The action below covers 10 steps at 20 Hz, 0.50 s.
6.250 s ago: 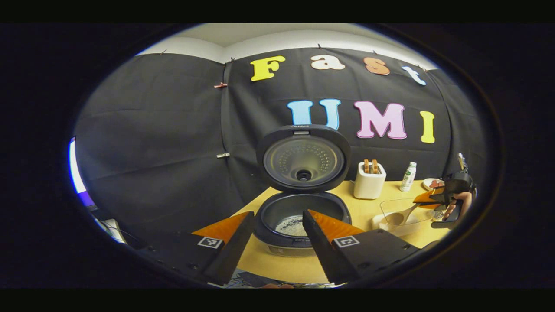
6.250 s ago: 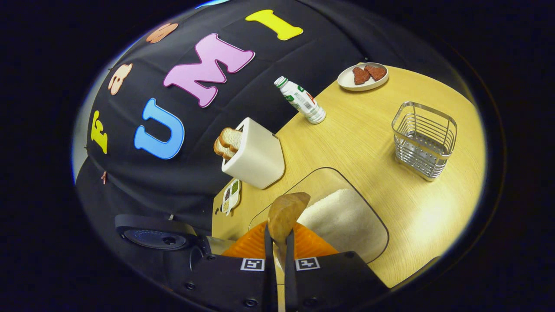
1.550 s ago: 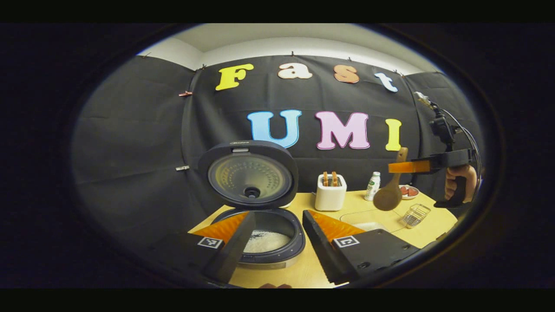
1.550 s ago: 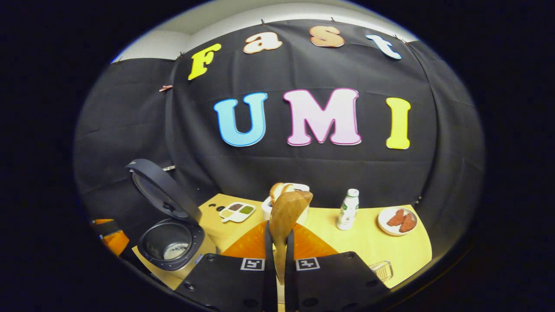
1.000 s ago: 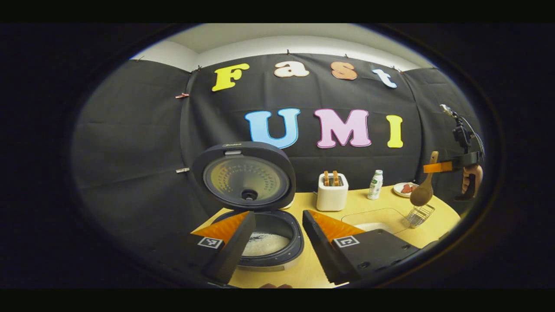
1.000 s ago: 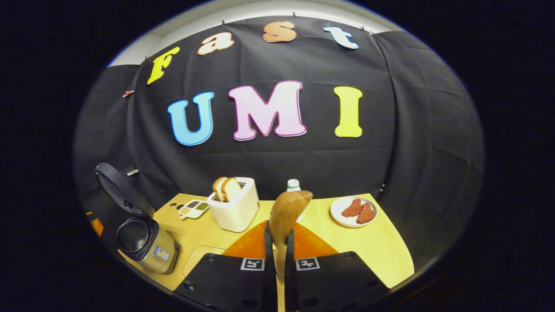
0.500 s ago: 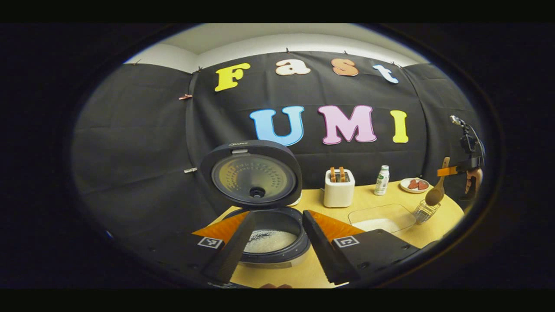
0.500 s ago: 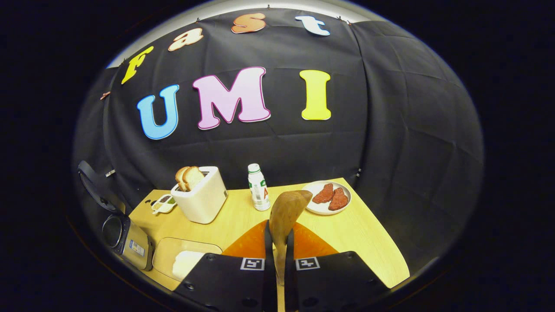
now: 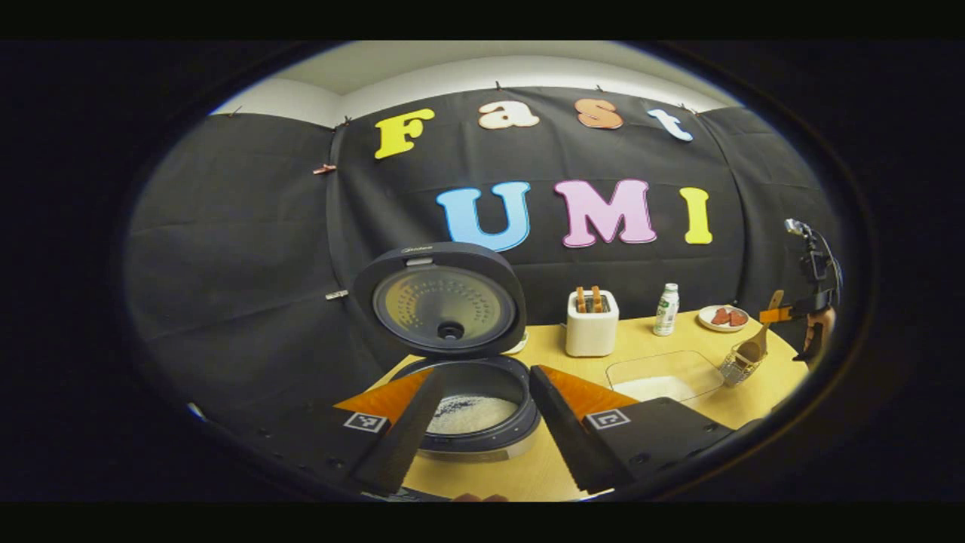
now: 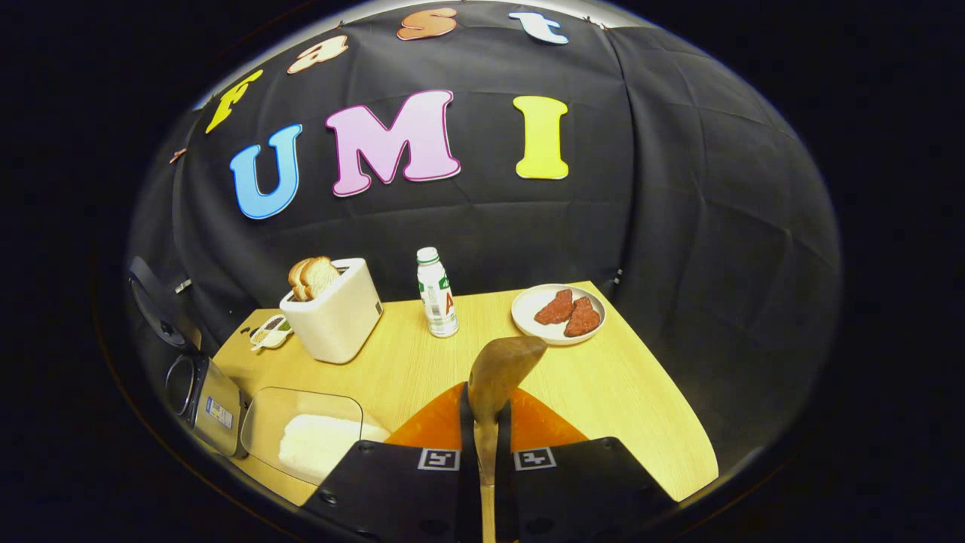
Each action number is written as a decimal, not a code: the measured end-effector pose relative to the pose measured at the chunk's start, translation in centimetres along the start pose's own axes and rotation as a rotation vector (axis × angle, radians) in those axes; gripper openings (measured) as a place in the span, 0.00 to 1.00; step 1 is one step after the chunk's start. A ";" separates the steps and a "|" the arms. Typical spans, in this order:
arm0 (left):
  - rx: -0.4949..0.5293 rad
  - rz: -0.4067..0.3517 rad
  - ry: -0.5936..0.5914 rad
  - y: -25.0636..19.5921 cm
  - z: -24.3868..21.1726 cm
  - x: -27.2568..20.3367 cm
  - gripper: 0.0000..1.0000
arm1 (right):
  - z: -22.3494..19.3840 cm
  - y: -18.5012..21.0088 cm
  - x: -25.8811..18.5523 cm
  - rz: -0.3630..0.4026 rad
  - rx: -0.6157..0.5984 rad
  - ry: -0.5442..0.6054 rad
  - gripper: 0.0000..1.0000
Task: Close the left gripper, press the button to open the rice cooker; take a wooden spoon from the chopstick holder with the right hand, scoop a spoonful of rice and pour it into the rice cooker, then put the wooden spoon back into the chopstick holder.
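Rice cooker (image 9: 461, 392) lid up, rice inside; scoop judged done | right gripper (image 10: 482, 411) clamps wooden spoon (image 10: 494, 377); bowl lowering into chopstick holder (image 9: 735, 369), far right | left gripper (image 9: 475, 422) wide, empty | left: release

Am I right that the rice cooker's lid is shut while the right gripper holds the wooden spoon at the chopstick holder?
Not quite: the rice cooker stands with its lid up, as the left gripper view shows. The right gripper does hold the wooden spoon at the chopstick holder.
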<state>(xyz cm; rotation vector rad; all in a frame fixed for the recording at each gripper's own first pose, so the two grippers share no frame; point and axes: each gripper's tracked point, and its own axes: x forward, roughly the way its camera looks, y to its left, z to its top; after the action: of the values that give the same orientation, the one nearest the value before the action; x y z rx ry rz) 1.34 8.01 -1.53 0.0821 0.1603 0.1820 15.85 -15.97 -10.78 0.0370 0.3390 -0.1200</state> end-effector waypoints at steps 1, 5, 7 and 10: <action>-0.002 -0.001 0.001 -0.1 -0.1 0.0 0.80 | -0.4 -0.2 -0.1 -0.005 0.003 0.005 0.11; -0.016 -0.004 -0.001 -0.3 0.1 -0.3 0.80 | -2.0 -1.0 -0.2 -0.028 0.012 0.046 0.15; -0.015 -0.007 0.001 -0.4 0.1 -0.3 0.80 | -2.3 -1.6 -0.1 -0.043 0.006 0.059 0.17; -0.023 -0.007 0.004 -0.3 -0.1 -0.4 0.80 | -1.6 -2.8 -0.7 -0.083 -0.027 0.044 0.31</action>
<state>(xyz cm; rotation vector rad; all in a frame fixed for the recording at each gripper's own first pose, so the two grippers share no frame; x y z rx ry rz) 0.97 7.64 -1.55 0.0586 0.1630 0.1768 14.32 -18.59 -12.08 -0.0014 0.3867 -0.1967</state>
